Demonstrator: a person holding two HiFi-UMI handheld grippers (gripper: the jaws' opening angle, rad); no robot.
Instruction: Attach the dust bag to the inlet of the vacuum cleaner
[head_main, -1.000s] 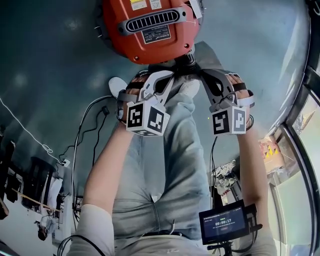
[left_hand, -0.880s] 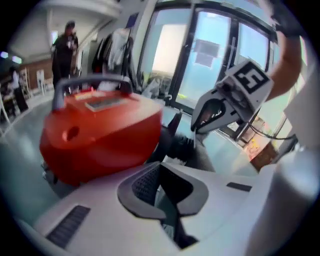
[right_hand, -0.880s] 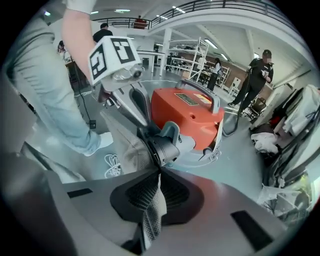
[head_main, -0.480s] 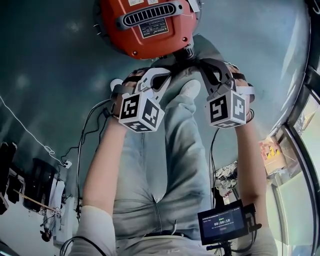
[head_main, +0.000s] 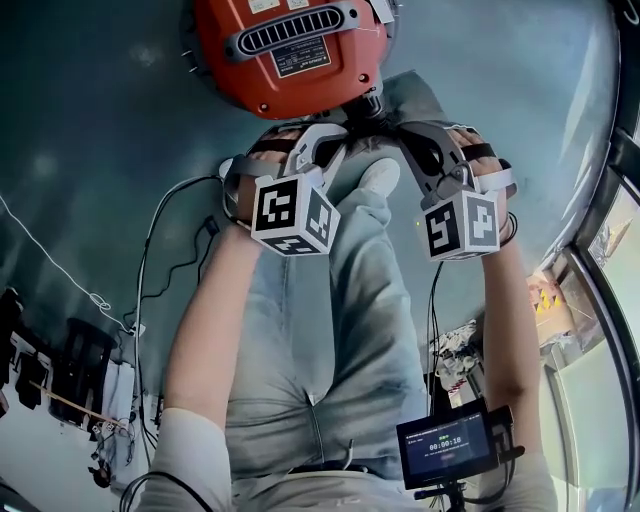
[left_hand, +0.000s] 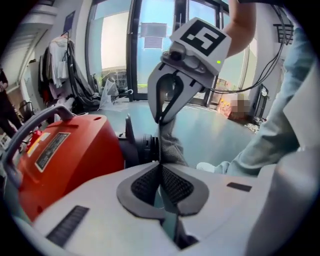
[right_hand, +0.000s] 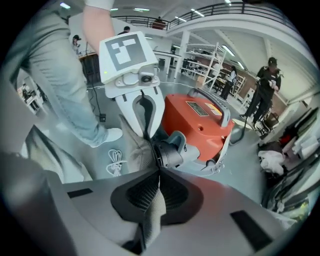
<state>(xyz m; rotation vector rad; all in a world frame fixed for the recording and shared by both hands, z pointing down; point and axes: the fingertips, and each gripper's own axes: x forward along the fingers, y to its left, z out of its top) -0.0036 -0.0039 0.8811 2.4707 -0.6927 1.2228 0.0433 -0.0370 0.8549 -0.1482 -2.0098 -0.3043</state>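
**Both jaws clamped on the dust bag at the vacuum cleaner's inlet**

The orange vacuum cleaner (head_main: 290, 60) stands on the grey floor (head_main: 90, 120). Its black round inlet (right_hand: 169, 156) sticks out from the side that faces the person. The grey cloth dust bag (right_hand: 134, 147) is held right at that inlet, stretched between the two grippers. Its fabric lies just beside the inlet's mouth and seems to touch it. Whether it has gone over the rim cannot be made out.

The left gripper (left_hand: 161, 167) has its jaws pressed together on a fold of the bag's cloth, with no gap showing between the ribbed pads. The right gripper (right_hand: 159, 176) is the same, its jaws closed tight on another part of the cloth, which hangs down between them. Each gripper faces the other across the inlet, close in front of the vacuum cleaner, with their tips near one another and the bag between.

The person's jean-clad leg (head_main: 330, 330) reaches toward the vacuum cleaner. The white shoe (head_main: 380, 178) is set just short of the vacuum cleaner, below the two grippers. A coiled white cable (right_hand: 116, 162) lies on the floor beside the vacuum cleaner. A small screen (head_main: 447, 443) sits well back from it, near the person's waist.
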